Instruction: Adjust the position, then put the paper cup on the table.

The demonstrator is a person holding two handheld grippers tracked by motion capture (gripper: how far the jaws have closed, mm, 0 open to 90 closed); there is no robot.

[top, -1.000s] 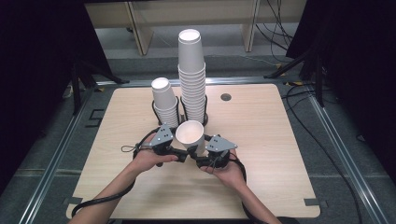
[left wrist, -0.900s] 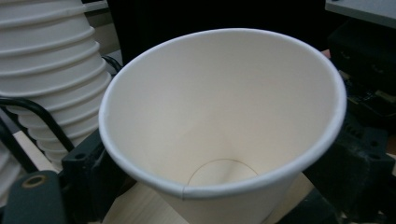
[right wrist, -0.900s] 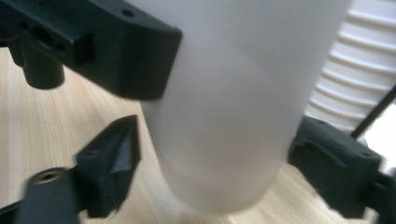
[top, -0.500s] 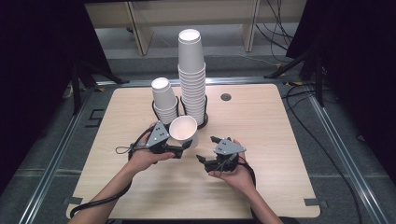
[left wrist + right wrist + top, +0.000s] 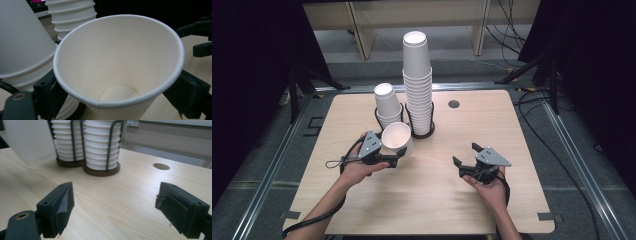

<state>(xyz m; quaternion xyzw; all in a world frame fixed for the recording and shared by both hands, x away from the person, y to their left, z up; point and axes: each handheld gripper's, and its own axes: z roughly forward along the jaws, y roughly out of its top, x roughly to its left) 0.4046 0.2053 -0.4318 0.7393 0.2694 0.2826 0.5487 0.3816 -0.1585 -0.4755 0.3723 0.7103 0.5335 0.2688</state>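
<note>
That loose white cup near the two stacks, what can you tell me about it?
The cup is plain white paper with a rolled rim and a round flat bottom, cream inside and empty. It tapers toward its base. The left gripper clamps it low on its wall, one black jaw on each side, and holds it tilted with its mouth toward the camera. It sits just in front of the short stack and left of the tall stack; whether it touches them I cannot tell.

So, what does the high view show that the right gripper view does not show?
High view alone: the person's hands, the left gripper shut on a paper cup, and the tops of both stacks. Right gripper view alone: worn pads up close on the open right gripper, nothing between them. Both: the tall stack, the short stack, their wire holders, the table and its hole.
</note>
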